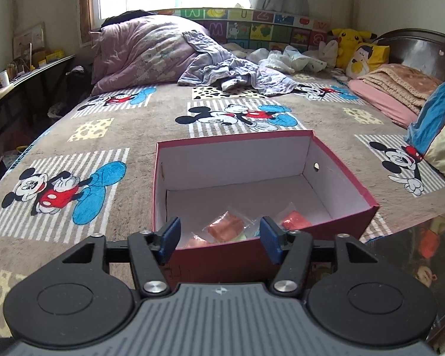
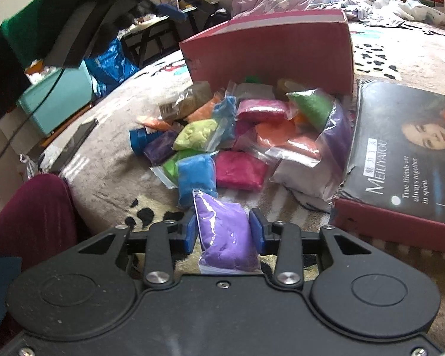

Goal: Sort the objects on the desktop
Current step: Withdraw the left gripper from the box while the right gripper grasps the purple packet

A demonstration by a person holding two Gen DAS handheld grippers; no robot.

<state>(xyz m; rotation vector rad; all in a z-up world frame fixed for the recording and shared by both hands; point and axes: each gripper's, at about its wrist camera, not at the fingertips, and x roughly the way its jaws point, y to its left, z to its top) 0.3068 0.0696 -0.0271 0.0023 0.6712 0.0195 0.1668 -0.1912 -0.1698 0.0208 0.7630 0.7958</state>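
A purple clay packet in clear plastic (image 2: pixel 227 234) is bracketed by the right gripper (image 2: pixel 224 233) on the bed, nearest the heap. The left gripper (image 1: pixel 219 238) is held wide, empty, over the red cardboard box (image 1: pixel 368 195). Pick-up is judged in hand; lifting and transfer boxward are required next.

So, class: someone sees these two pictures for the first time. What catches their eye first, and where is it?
Probably the bright heap of clay bags spilled on the bed before the red box, with the right gripper closed on a purple bag. In the left view, the left gripper hangs open over the box, where orange bags lie.
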